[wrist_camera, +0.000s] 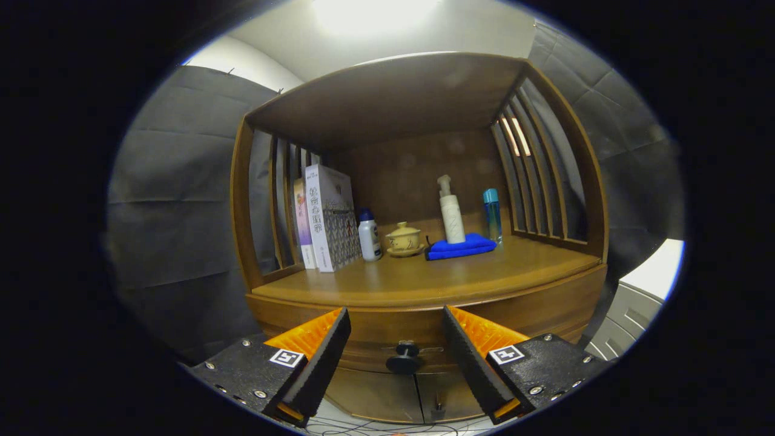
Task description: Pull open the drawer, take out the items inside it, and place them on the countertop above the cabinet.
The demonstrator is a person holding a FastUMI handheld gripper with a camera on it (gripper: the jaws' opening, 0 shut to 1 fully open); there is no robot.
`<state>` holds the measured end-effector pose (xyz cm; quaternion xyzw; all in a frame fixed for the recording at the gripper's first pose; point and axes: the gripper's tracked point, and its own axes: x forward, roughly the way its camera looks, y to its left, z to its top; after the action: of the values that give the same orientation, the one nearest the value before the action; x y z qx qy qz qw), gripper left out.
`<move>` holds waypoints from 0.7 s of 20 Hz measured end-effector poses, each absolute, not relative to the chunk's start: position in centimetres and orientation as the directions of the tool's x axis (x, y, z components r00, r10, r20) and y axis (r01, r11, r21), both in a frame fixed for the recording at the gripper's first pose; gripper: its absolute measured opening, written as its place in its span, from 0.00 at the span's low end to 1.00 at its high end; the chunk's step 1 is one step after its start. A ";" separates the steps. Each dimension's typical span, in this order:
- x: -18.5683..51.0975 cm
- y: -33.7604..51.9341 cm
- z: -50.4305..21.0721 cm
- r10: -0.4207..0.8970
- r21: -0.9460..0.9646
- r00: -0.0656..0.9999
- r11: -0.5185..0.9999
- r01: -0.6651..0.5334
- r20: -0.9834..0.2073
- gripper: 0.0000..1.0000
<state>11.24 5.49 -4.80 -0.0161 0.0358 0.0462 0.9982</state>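
We're looking straight at a wooden cabinet (418,181) with a slatted side on the left and on the right and a flat roof panel overhead. Our gripper (396,330) is held with its fingers spread wide apart, nothing between them but air. Just beyond them, centred in the gap, sits the dark round knob (404,358) of the drawer (399,339), and the drawer front looks flush with the cabinet, so closed as far as we can tell. What lies inside is hidden from us.

Above the drawer runs the countertop (424,278), a smooth brown wooden surface with a soft sheen. At its left end we see a few books (327,215) standing upright against the slats. Next to them a small white bottle with a blue cap (369,236), then a small lidded tea cup on a saucer (404,240). Further right a folded blue cloth (460,247) lies flat, with a white pump bottle (451,211) standing at its back edge and a slim blue bottle (492,215) just beside it, near the right slats. The front of the countertop is bare wood.

Below the drawer, two lower doors (393,393) meet at a seam. Dark cloth (175,230) hangs behind on both sides, a bright light (369,12) glows on the pale ceiling, and a white panelled unit (629,309) stands off to the right.
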 end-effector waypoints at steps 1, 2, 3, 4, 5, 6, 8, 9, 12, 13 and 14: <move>11.6 5.5 -5.8 0.087 -0.033 0.993 0.995 -0.090 -0.083 0.95; 12.1 5.5 -6.5 0.080 -0.038 0.992 0.996 -0.084 -0.096 0.95; 12.2 5.3 -7.4 0.073 -0.044 0.991 0.996 -0.078 -0.111 0.95; 12.5 5.2 -8.2 0.068 -0.051 0.990 0.996 -0.075 -0.127 0.95; 12.8 5.1 -8.7 0.062 -0.056 0.989 0.996 -0.070 -0.138 0.95; 13.1 4.9 -9.3 0.055 -0.061 0.987 0.996 -0.065 -0.153 0.95; 13.5 4.8 -10.6 0.042 -0.064 0.983 0.996 -0.054 -0.180 0.95; 13.4 4.6 -11.2 0.039 -0.066 0.980 0.996 -0.052 -0.193 0.95; 13.4 4.6 -12.5 0.033 -0.070 0.974 0.996 -0.050 -0.223 0.89; 13.5 4.5 -12.8 0.029 -0.075 0.973 0.996 -0.048 -0.228 0.86; 13.5 4.5 -12.9 0.025 -0.075 0.972 0.996 -0.044 -0.234 0.83</move>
<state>13.55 4.46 -12.94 -0.0397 0.1173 0.0173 0.9922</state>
